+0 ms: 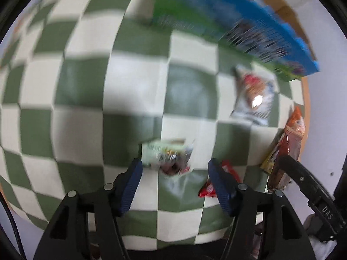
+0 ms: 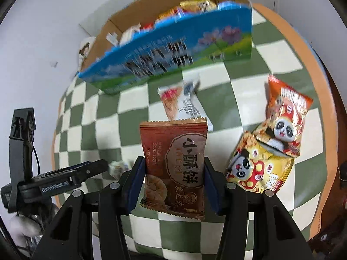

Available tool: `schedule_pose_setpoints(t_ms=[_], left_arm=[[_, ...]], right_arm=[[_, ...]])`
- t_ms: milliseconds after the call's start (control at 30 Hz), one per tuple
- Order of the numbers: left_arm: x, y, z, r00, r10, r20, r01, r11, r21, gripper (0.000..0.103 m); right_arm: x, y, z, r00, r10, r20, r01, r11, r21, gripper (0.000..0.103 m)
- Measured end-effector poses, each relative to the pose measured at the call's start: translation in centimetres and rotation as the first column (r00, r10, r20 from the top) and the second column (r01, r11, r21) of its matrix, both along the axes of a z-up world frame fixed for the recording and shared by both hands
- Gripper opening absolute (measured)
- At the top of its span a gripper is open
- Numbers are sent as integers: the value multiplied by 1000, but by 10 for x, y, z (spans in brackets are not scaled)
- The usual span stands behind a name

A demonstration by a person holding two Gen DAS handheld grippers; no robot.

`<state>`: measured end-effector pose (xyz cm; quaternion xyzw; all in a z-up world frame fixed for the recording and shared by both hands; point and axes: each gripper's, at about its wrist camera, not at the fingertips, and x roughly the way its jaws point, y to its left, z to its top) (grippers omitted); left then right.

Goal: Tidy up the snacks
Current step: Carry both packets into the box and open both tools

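My right gripper (image 2: 173, 160) is shut on a brown pastry packet (image 2: 173, 143), held upright above the green-and-white checkered cloth (image 2: 216, 99). In the left wrist view my left gripper (image 1: 173, 164) is open. A pale green snack packet (image 1: 167, 158) lies blurred on the cloth between its fingertips, nearer the left one, and is not gripped. Behind stands a blue-and-green printed cardboard box (image 2: 173, 49) with several snacks inside. The same box (image 1: 216, 21) fills the upper right of the left wrist view.
A white packet with a red picture (image 2: 182, 104) lies before the box. Orange (image 2: 286, 117) and yellow (image 2: 258, 169) panda packets lie at the right. A red packet (image 1: 206, 191) pokes out behind my left gripper's right finger. The round table's orange rim (image 2: 321, 108) borders the cloth.
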<state>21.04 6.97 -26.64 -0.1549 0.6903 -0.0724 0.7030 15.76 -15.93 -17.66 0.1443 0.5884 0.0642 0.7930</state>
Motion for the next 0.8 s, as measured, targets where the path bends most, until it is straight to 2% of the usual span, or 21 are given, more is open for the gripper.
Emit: schedule_pose_setpoints(t_ms=[33, 100, 167, 200, 267, 400, 500, 600, 800], left_arm=[[0, 1, -15, 999, 15, -43, -16, 1000, -27, 61], [2, 0, -33, 995, 33, -89, -36, 999, -30, 61], [6, -5, -47, 994, 38, -106, -40, 999, -22, 61], [6, -9, -53, 994, 34, -102, -34, 999, 1, 60], [5, -16, -57, 997, 27, -74, -22, 998, 64, 49], [-3, -22, -43, 1000, -17, -15, 18, 995, 100, 42], [-6, -21, -23, 999, -26, 24, 24, 995, 94, 42], [-5, -26, 9, 996, -44, 82, 38, 997, 74, 42], [18, -35, 98, 967, -55, 248, 57, 998, -2, 42]], right_arm=[[0, -1, -9, 1000, -4, -21, 4, 1000, 8, 54], [-2, -4, -23, 999, -11, -52, 12, 1000, 14, 54], [-4, -3, -36, 997, -16, -73, 18, 1000, 16, 54], [-4, -4, -41, 996, -18, -82, 20, 1000, 16, 54], [-5, -3, -49, 995, -15, -95, 16, 1000, 9, 54], [-6, 0, -51, 996, -2, -93, 1, 1000, -6, 54], [-4, 2, -43, 998, -3, -66, 3, 1000, 2, 54], [-1, 1, -27, 999, 5, -34, -4, 1000, 22, 54], [14, -4, 24, 998, 7, 62, -12, 996, 84, 54]])
